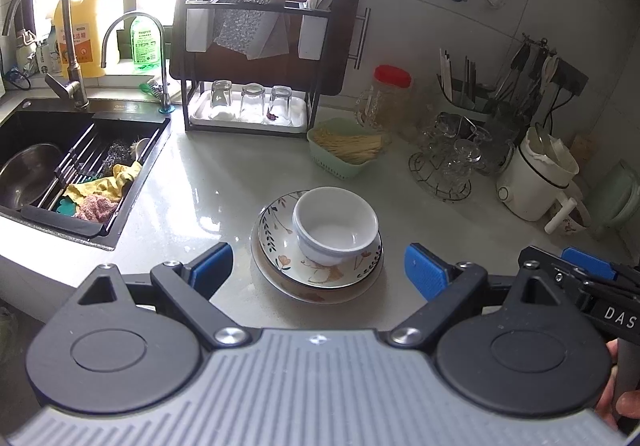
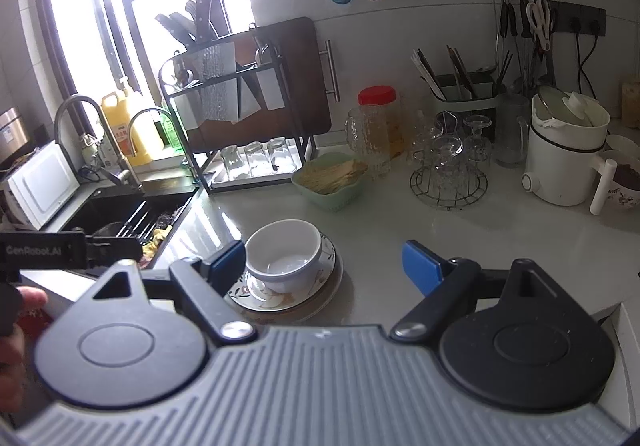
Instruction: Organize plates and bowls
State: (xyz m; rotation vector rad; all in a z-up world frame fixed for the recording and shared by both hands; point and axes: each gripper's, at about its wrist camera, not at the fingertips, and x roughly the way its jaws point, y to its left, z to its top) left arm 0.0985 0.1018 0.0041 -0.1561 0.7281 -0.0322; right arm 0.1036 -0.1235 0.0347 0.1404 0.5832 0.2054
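Reading both grippers' jaws as spread, empty: left gripper (image 1: 318, 266), right gripper (image 2: 324, 262). White ceramic bowl (image 1: 335, 224) sits mid-frame on floral plate (image 1: 316, 266), hiding its centre; beige under-plate (image 1: 320, 296) barely shows.

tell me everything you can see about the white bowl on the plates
The white bowl is round, glossy and ceramic-looking, with a plain rim and a ridged outer wall. It sits upright and looks empty, tilted slightly, resting inside the floral plate, which lies on a plainer plate on the pale countertop. Both the left gripper and right gripper are open; neither holds it.
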